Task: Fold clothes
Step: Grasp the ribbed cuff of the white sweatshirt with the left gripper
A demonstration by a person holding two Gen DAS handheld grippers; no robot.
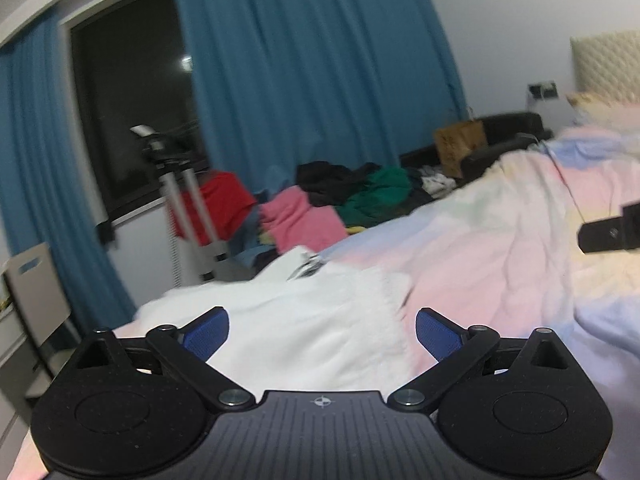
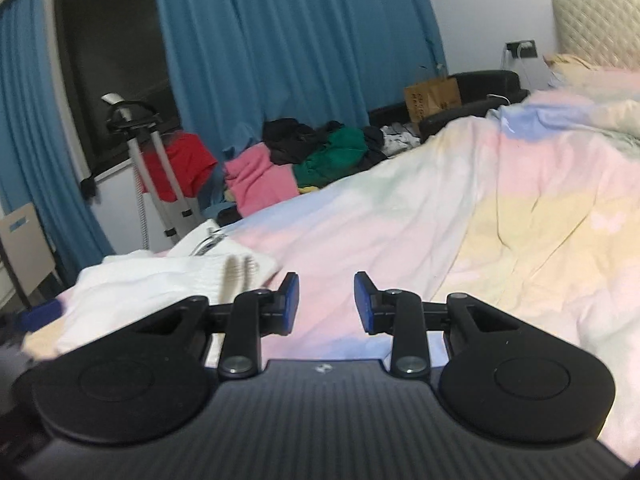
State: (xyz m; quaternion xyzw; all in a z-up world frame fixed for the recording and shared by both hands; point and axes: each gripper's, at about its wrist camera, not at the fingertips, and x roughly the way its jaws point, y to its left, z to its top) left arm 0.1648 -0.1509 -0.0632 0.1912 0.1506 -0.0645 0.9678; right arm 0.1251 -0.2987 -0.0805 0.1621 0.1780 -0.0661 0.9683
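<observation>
**Both grippers spread above a white garment on a pastel bed**

Left gripper [image 1: 322,334], seen from its own wrist camera: jaws spread wide, nothing between the blue ribbed pads [image 1: 208,334], which hang over a white garment [image 1: 304,320]. Its black body fills the lower frame and hides the near part of the cloth. Right gripper [image 2: 326,304], from its own camera: jaws parted more narrowly, likewise holding nothing, poised over the bedspread [image 2: 400,232] with the garment [image 2: 160,280] off to its left. A blurred, striped edge of that garment (motion smear makes the detail unreadable) shows near the left finger.

The white garment lies flattened at the near corner of the bed, soft and slightly fluffy in texture, with a collar-like opening at its far end; its full outline is cut off by the gripper. The bedspread is wrinkled cotton-like fabric in pink, yellow and pale blue patches. Beyond the bed's far edge sits a heap of clothes [image 2: 312,152] in pink, green, black and red, crumpled and overlapping. Behind stand pleated blue curtains [image 2: 280,40], a dark window [image 1: 132,92] and a quilted headboard [image 2: 600,28], partly cropped.
</observation>
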